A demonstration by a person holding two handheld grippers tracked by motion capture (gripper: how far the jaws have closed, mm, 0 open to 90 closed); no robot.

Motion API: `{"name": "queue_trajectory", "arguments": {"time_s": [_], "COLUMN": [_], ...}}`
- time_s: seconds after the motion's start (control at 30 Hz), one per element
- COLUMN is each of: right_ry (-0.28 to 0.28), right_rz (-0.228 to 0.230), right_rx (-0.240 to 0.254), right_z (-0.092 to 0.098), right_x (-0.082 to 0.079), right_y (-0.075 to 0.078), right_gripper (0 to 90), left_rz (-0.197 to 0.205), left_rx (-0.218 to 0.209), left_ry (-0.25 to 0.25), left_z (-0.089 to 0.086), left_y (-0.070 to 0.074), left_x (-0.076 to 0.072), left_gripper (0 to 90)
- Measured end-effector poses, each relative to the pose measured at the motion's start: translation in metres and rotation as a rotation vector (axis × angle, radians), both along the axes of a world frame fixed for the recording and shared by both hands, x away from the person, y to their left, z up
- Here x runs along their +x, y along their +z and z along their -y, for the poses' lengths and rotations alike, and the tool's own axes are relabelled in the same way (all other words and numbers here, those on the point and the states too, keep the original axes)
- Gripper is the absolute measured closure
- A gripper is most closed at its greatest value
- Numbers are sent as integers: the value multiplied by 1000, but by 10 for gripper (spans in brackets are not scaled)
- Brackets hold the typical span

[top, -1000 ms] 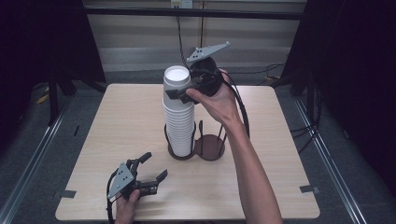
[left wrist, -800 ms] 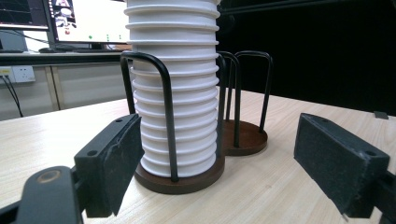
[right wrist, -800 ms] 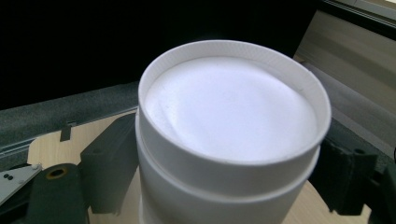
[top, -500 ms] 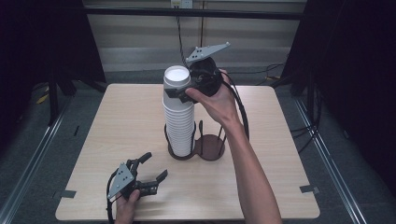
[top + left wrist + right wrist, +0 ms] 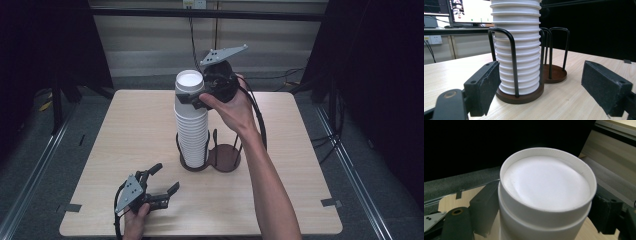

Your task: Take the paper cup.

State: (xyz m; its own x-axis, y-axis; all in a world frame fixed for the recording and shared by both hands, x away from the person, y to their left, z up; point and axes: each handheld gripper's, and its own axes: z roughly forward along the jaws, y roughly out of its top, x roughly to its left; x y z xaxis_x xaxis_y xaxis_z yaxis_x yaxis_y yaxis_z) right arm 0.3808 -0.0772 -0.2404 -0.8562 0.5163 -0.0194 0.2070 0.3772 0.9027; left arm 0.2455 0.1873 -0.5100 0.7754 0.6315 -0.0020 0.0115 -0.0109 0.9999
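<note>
Gripping the top cup [image 5: 188, 85] of the tall white stack [image 5: 192, 131], the right gripper [image 5: 196, 98] is sitting high above the table [image 5: 310, 165] in the high view, while the left gripper [image 5: 165, 179] is resting near the front edge, well apart from the wire cup holder [image 5: 210, 159]. Looking along the left gripper's own jaws, its pads [image 5: 484, 86] are standing wide with nothing between them, the stack [image 5: 517, 50] standing upright in the holder's near ring [image 5: 512, 62] and the second ring [image 5: 557, 50] sitting bare. Looking along the right gripper's jaws, the pads [image 5: 485, 206] are pressing either side of the upturned cup [image 5: 546, 187]. Judging by this, the lift-off step is in hand; the next move is calling for a straight upward pull so the cups below are not dragged along.
</note>
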Motion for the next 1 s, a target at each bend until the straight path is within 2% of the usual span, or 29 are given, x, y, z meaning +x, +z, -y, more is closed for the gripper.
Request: {"name": "queue_trajectory", "arguments": {"time_s": [0.1, 0.2, 0.5, 1.0], "right_ry": [-4, -3, -3, -13], "right_rz": [15, 27, 51, 87], "right_rx": [27, 34, 139, 213], "right_z": [3, 3, 13, 18], "right_x": [-2, -3, -7, -9], "right_y": [4, 7, 16, 20], "right_gripper": [205, 205, 212, 215], "left_rz": [1, 1, 1, 1], "left_rx": [1, 2, -1, -1], "left_ry": [0, 0, -1, -1], "left_z": [0, 0, 0, 0], "left_y": [0, 0, 0, 0], "left_x": [0, 0, 0, 0], "left_gripper": [156, 156, 156, 156]}}
